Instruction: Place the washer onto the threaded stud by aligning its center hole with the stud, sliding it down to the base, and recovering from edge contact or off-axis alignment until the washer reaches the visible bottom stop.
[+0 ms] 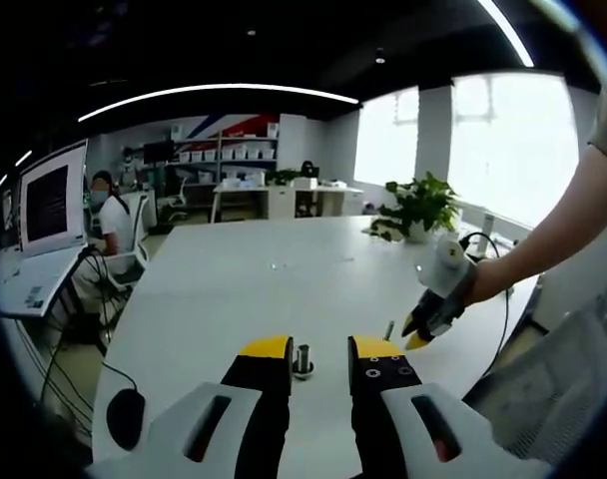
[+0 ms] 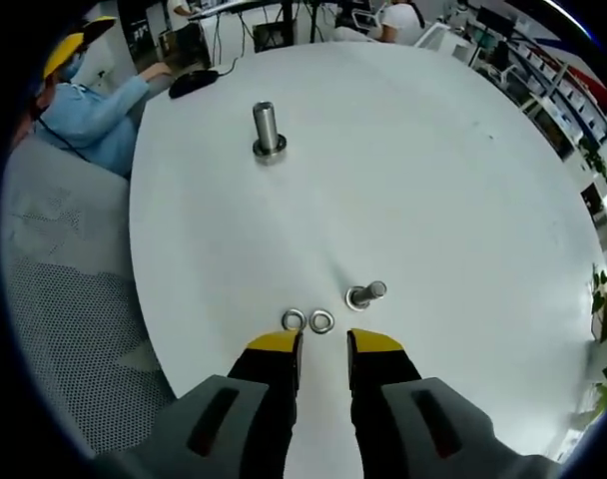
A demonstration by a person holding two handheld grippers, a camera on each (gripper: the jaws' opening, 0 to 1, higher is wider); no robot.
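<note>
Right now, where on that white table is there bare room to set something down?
Bare tabletop spreads between the upright stud and the two washers. It is crowded near the right gripper, where washers and a lying bolt cluster.

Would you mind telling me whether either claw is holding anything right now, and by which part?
Nothing is held. The right claw is open just short of two washers on the table; the left claw is open before the upright stud.

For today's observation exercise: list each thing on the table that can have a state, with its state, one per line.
Threaded stud: upright on the white table, bare, no washer on it.
Two washers: flat on the table, side by side, not gripped.
Small bolt: lying on its side.
Left hand-held gripper: open, stud between its tips.
Right hand-held gripper: open, empty.
</note>
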